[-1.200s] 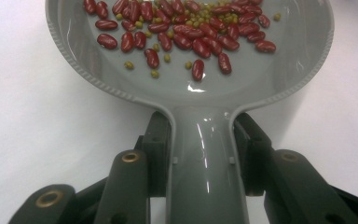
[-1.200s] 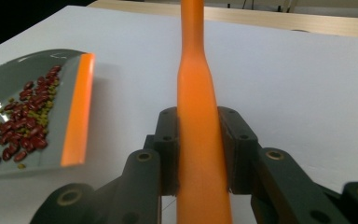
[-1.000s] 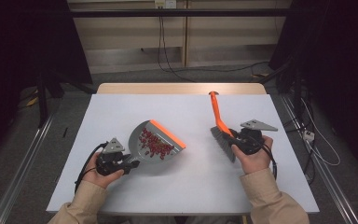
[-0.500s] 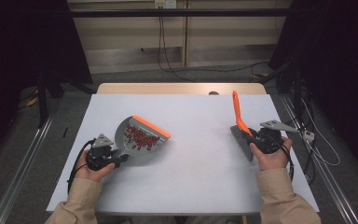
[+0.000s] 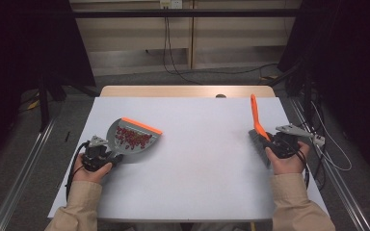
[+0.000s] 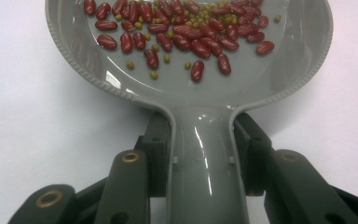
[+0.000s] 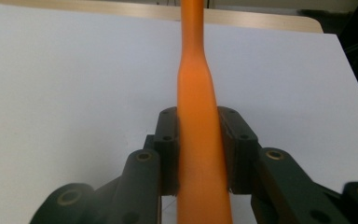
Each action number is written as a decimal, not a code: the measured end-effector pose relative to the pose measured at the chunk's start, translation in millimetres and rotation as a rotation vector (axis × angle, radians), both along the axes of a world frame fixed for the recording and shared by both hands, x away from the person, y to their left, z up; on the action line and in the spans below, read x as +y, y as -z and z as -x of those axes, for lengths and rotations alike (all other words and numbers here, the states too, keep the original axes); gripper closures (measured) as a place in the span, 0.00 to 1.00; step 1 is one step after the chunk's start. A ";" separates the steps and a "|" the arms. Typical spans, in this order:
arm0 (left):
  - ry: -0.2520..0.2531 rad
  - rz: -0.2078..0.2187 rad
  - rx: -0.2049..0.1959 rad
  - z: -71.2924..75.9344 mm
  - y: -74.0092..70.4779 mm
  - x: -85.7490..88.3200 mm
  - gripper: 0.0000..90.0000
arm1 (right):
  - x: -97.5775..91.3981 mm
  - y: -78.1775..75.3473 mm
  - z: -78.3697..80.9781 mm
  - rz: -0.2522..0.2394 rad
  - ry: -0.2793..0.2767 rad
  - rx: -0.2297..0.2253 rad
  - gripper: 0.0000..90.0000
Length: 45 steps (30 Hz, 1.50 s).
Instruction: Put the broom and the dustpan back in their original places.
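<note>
Beans, red ones and small green ones, lie in a grey plastic dustpan with an orange front lip. The dustpan sits on the white desk near its left edge, about halfway back. The left gripper holds it from behind. In the left gripper view its black fingers are shut tight on both sides of the smooth grey handle, and the pan spreads out in front of them.

Over near the right edge of the desk is a hand brush with an orange plastic handle and dark bristles. The right gripper holds it. In the right gripper view its black fingers press on both sides of the orange handle, which runs away toward the far edge of the desk. A grey three-cornered plate sits on top of this gripper.

Dustpan and brush are well apart, with bare white desk between them, so nothing stands in the way. A strip of light wood shows along the far edge. Past the desk, black cables trail on the floor.

From the high view you can see both hands, the tan sleeves and the orange lip. The left gripper view shows each bean up close, and the shiny inside of the pan. The bristles can be seen in the high view.
</note>
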<state>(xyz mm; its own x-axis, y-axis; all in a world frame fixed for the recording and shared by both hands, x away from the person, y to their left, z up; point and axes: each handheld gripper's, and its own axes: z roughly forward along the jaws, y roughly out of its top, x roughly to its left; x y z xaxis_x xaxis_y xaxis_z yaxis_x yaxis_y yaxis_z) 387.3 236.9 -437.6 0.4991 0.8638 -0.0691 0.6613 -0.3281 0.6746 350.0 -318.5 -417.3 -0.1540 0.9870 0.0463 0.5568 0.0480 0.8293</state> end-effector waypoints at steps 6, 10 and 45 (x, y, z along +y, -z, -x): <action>-0.039 -0.017 0.019 -1.8 3.9 -2.2 0.70 | 9.4 5.5 0.1 0.052 -0.019 0.011 0.79; -0.056 0.007 0.024 -1.0 3.7 -4.9 0.69 | 13.3 6.3 1.1 0.057 -0.024 0.006 0.79; 0.168 0.172 -0.034 28.1 -5.8 -29.8 0.13 | 50.6 10.5 18.9 -0.183 -0.222 -0.065 0.43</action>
<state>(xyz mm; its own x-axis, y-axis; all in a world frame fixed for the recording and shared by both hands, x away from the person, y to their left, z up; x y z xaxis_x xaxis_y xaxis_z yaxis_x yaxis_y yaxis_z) 359.2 207.1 -431.8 0.6391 0.7456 -0.1888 0.5834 -0.3100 0.7507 331.1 -267.9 -427.8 -0.3735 0.9050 0.2037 0.4945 0.0085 0.8691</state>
